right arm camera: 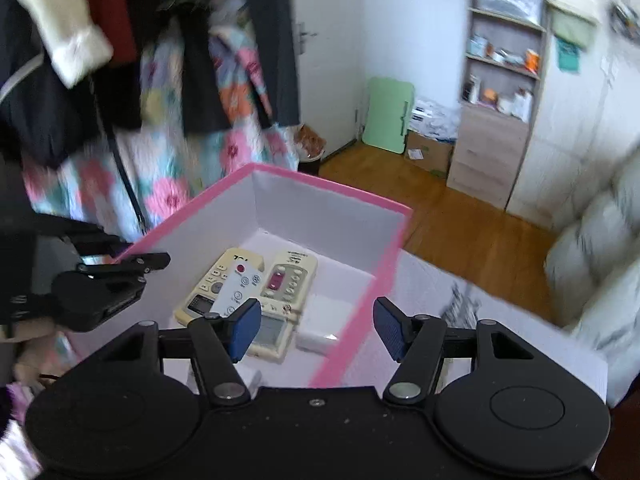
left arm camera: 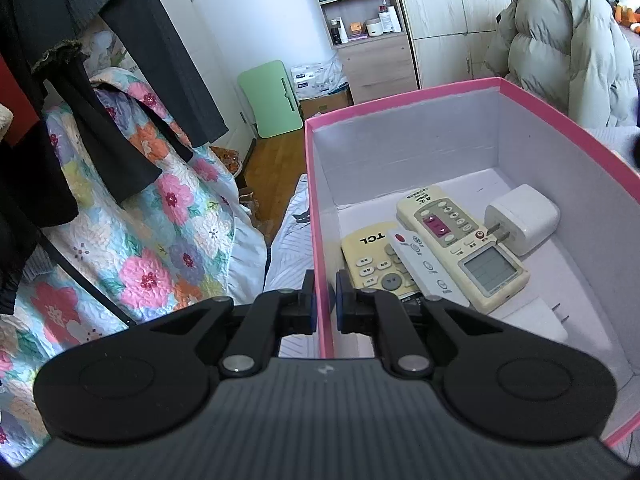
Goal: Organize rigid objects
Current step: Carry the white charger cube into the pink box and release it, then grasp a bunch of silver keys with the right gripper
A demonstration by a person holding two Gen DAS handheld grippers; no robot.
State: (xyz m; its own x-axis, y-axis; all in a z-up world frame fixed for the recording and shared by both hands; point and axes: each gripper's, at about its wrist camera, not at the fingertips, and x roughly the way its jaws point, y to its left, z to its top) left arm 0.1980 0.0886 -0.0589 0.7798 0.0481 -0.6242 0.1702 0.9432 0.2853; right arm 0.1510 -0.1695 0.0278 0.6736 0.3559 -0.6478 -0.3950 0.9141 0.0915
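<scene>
A pink box (left arm camera: pixel 400 98) with white inner walls sits on a bed. It holds a cream TCL remote (left arm camera: pixel 370 256), a slim white remote (left arm camera: pixel 420 258), a beige remote with a grey screen (left arm camera: pixel 460 240), a white plug charger (left arm camera: pixel 522 218) and a second white charger (left arm camera: pixel 536 320). My left gripper (left arm camera: pixel 325 300) is shut on the box's left wall. In the right wrist view my right gripper (right arm camera: pixel 318 330) hangs open over the pink box (right arm camera: pixel 332 188), straddling its right wall without touching it. The left gripper (right arm camera: pixel 154 262) shows at the far wall.
A floral quilt (left arm camera: pixel 160 220) and dark clothes (left arm camera: pixel 120 80) hang at the left. Wooden floor (right arm camera: pixel 460 220), a green folding table (right arm camera: pixel 390 114), a shelf unit (right arm camera: pixel 500 80) and a grey puffer jacket (left arm camera: pixel 560 40) lie beyond the box.
</scene>
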